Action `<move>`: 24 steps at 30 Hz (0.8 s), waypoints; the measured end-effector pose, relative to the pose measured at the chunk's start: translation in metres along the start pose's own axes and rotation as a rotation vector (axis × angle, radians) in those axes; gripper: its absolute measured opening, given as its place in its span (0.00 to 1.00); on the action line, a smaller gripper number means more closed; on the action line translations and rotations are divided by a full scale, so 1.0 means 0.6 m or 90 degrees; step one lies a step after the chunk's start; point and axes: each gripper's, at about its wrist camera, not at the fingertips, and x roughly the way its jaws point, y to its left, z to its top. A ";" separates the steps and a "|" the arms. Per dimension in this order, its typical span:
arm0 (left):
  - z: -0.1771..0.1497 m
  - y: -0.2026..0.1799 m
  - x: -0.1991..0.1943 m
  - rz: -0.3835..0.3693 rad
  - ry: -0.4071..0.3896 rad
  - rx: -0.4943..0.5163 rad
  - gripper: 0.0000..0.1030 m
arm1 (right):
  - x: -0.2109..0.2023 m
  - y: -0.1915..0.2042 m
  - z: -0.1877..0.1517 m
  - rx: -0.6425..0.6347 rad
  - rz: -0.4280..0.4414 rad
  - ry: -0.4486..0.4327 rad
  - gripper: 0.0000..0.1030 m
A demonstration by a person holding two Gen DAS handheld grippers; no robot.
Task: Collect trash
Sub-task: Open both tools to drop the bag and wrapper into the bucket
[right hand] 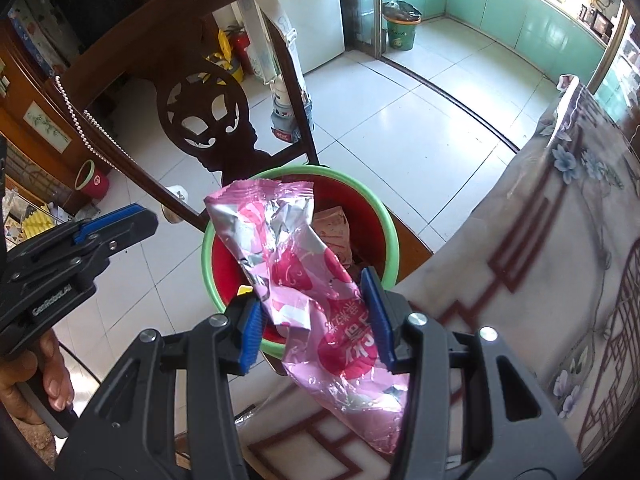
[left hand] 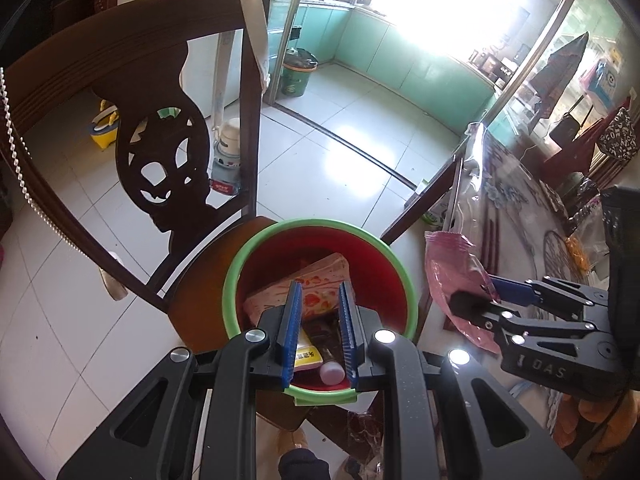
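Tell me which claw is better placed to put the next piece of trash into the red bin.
Probably the right claw: it grips the pink wrapper beside the red bin. The left claw holds nothing.

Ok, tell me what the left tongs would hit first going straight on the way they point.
Probably the trash inside the red bin: the left tongs aim into its mouth, at the strawberry-print packet on top. Depth is hard to judge.
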 end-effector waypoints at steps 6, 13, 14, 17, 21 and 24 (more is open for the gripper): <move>0.000 -0.001 -0.004 0.003 -0.001 0.007 0.17 | 0.006 -0.002 0.007 0.006 -0.006 -0.007 0.57; 0.001 -0.032 0.002 -0.010 0.000 0.033 0.27 | -0.026 -0.031 -0.012 0.040 -0.011 -0.031 0.70; 0.002 -0.036 0.002 -0.012 -0.001 0.037 0.29 | -0.029 -0.035 -0.016 0.045 -0.012 -0.033 0.71; 0.000 -0.059 0.003 -0.023 -0.001 0.052 0.34 | -0.048 -0.052 -0.031 0.065 -0.016 -0.046 0.74; -0.005 -0.094 0.003 -0.036 0.002 0.073 0.40 | -0.076 -0.074 -0.052 0.088 -0.021 -0.064 0.76; -0.013 -0.122 0.001 -0.043 0.004 0.092 0.43 | -0.100 -0.091 -0.073 0.105 -0.027 -0.079 0.77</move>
